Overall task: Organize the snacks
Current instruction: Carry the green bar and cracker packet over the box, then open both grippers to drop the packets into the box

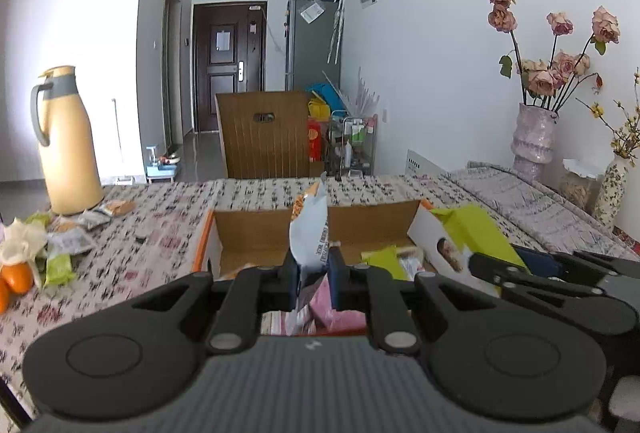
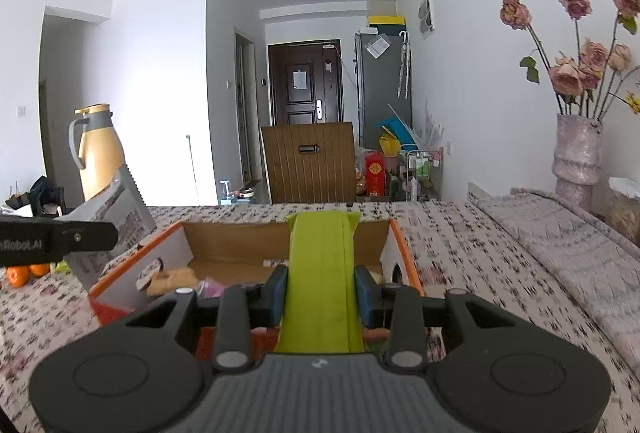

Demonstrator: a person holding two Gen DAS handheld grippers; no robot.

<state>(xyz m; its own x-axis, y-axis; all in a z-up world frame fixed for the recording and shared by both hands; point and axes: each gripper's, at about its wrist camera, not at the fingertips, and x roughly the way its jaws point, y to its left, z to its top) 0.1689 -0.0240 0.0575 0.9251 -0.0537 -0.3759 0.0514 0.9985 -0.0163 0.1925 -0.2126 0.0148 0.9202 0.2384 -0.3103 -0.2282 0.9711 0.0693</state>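
The left hand-held gripper pinches a grey-white snack packet with orange top and unreadable print, upright above the open cardboard box at twelve o'clock. The right hand-held gripper clamps a plain lime-green packet over the same box on the floral tabletop; "RoboLAI" marks the left gripper's finger at nine o'clock.

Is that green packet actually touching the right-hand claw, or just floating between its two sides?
Touching. In the right wrist view the green packet fills the space between the right gripper's jaws, both blue pads pressed against its edges, with no gap showing.
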